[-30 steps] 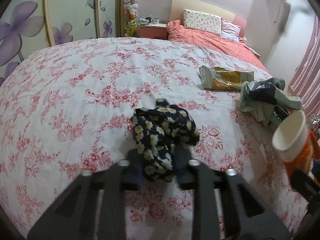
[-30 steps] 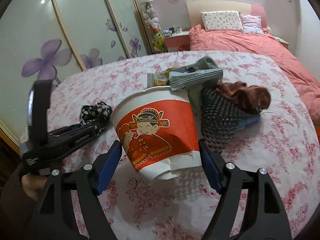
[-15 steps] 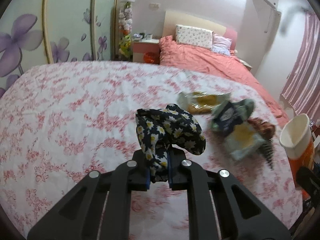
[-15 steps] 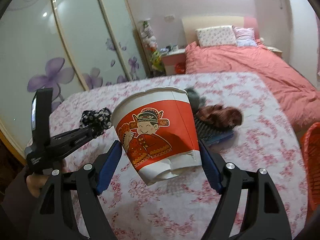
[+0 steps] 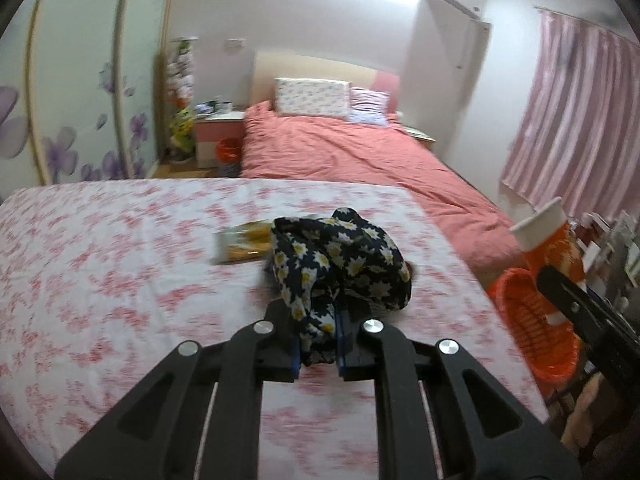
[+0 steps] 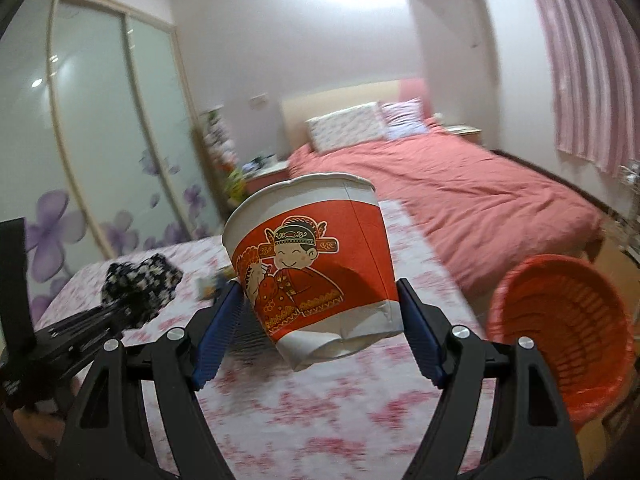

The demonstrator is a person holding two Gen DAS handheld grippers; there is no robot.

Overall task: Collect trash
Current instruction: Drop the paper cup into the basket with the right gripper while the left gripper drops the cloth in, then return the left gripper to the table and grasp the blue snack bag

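Note:
My left gripper [image 5: 318, 338] is shut on a black cloth with white daisies [image 5: 340, 256], lifted above the floral bedspread [image 5: 120, 280]. The same cloth [image 6: 140, 286] shows at the left of the right wrist view, in the left gripper's black fingers [image 6: 80, 324]. My right gripper [image 6: 320, 332] is shut on a red and white paper noodle cup [image 6: 316, 264], held tilted in the air; the cup [image 5: 550, 240] also appears at the right edge of the left wrist view. An orange mesh waste basket [image 6: 568, 328] stands off the bed's right side, also seen as the basket [image 5: 532, 320] below the cup.
A yellow snack bag [image 5: 244, 242] lies on the bedspread behind the cloth. A second bed with a salmon duvet [image 5: 352, 160] lies farther back, with a bedside table [image 5: 218, 136] and sliding wardrobe doors [image 6: 100, 140] to the left. Pink curtains [image 5: 572, 128] hang at right.
My left gripper closed on the daisy cloth and lifted it off the bedspread. Both grippers swung right and rose; the orange basket came into view, and the pile of clothes left it.

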